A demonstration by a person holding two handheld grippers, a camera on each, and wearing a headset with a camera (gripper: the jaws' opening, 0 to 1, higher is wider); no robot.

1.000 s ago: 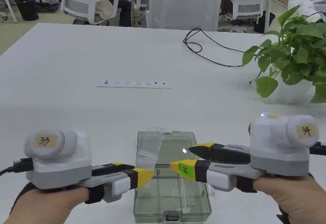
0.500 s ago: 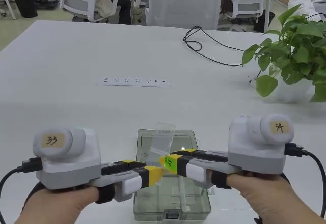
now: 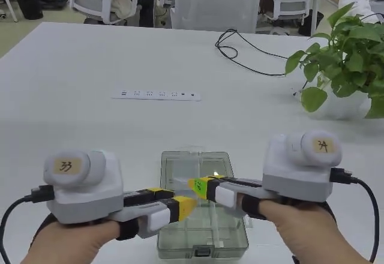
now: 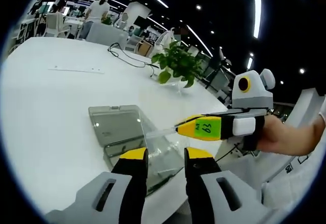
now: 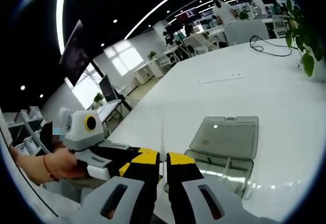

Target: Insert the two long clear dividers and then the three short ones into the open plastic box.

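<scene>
right tool (image 3: 198, 185): is pinching a clear divider (image 4: 165, 131) at its edge, jaws closed narrow on the sheet
right hand (image 3: 312, 228): is gripping from the right, low over the near desk (image 3: 90, 66) edge, pointing the tool leftward
clear divider: is sticking out past the right tips, hanging over the box (image 3: 180, 235), above its open tray
left tool (image 3: 183, 206): jaws are sitting slightly parted, gripping nothing; tips just beside the right tool's tips
left hand (image 3: 72, 243): is holding low, aiming rightward over the box's near-left part
box: is lying open on the desk, lid (image 3: 195, 162) flat behind
background: power strip (image 3: 159, 95), plant (image 3: 348, 54) at the right
</scene>
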